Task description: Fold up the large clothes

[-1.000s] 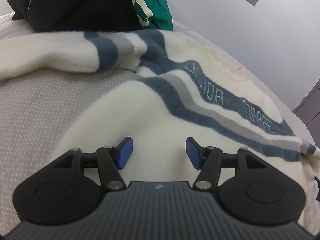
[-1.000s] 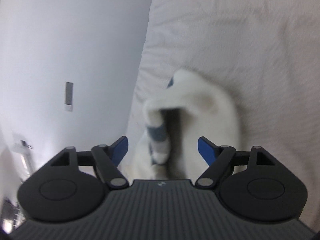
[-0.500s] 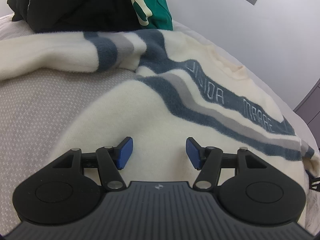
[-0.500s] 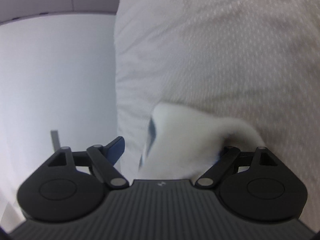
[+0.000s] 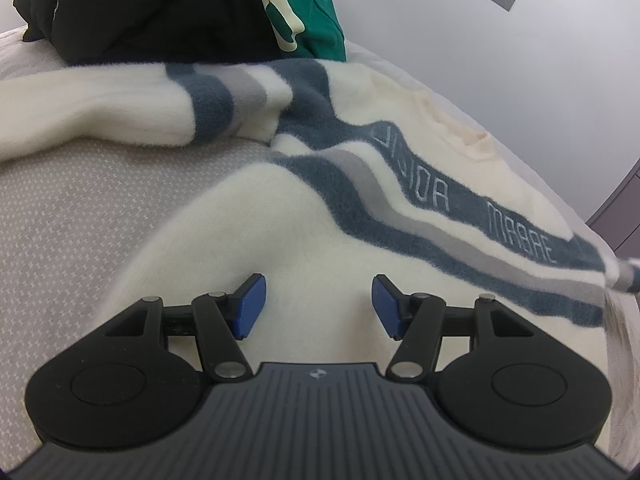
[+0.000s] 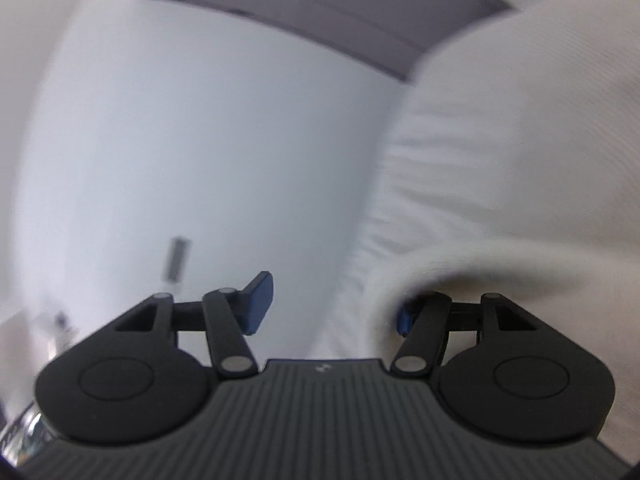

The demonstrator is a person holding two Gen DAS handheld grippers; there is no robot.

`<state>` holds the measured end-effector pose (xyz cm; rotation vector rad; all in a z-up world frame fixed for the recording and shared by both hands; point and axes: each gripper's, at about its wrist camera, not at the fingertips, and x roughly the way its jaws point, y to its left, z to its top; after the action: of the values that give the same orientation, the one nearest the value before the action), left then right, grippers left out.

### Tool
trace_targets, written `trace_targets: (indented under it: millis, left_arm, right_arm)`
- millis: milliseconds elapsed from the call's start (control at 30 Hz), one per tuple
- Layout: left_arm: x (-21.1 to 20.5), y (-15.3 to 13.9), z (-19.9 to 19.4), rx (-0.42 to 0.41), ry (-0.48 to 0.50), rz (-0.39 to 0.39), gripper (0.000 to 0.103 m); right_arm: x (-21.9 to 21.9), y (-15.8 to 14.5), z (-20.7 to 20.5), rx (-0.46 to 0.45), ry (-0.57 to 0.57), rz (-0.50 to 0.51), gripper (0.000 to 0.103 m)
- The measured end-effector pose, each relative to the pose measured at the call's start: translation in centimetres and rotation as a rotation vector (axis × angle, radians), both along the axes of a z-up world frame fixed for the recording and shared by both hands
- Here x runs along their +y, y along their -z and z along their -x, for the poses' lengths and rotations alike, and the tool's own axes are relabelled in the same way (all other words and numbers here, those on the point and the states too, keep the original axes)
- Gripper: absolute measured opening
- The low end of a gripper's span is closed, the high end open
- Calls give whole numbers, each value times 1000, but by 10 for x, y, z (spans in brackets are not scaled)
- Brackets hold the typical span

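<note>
Grey patterned bedspread (image 5: 80, 216) under white wall; black and green clothes (image 5: 168, 4) heaped far left. Cream striped sweater (image 5: 420, 200) spread flat, near hem below left gripper (image 5: 318, 304), jaws apart, holding nothing. Right gripper (image 6: 332, 304) blurred, jaws apart, white sleeve cloth (image 6: 460, 264) draped over right finger, unclamped. Step judged: sleeve fold-in. Next: close on sleeve, carry across body.

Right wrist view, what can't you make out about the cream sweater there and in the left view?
- Right wrist view: motion blur smears the cream striped knit sweater; its cloth covers the right gripper's right pad, so any grip is unclear.
- Left wrist view: the left gripper body hides the hem; the frame edge cuts the far sleeve.
</note>
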<state>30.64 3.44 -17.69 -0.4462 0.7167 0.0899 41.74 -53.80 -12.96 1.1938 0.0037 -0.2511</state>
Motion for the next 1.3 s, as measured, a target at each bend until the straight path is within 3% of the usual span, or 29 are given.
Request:
trace_targets:
  millis: [100, 200, 467, 600, 767, 867, 1000, 1100, 1200, 1300]
  left_arm:
    - [2, -1, 1, 0, -3, 14, 64]
    - [5, -1, 2, 1, -4, 23, 64]
    - [5, -3, 1, 1, -5, 29, 64]
    - [5, -4, 4, 0, -8, 27, 65]
    - [2, -4, 5, 3, -7, 7, 64]
    - [-1, -3, 4, 2, -5, -11, 64]
    - [-4, -2, 3, 3, -3, -37, 64]
    - [-11, 0, 0, 12, 11, -122, 65]
    - [-11, 4, -1, 5, 7, -124, 64]
    - [-13, 5, -4, 4, -1, -138, 64]
  right_arm:
    - [5, -22, 9, -77, -41, 79, 63]
    - [6, -24, 26, -92, -43, 124, 63]
    - [0, 52, 96, 140, 11, -117, 63]
    - [-1, 86, 118, 158, 18, -188, 63]
    - [2, 115, 112, 161, -8, -280, 63]
    - [-1, 119, 98, 152, -16, -279, 65]
    - [-25, 120, 84, 153, 58, -286, 67]
    - [-48, 122, 78, 182, 105, -289, 67]
    - [-70, 130, 69, 190, 94, -326, 67]
    - [-84, 129, 55, 234, 73, -275, 61]
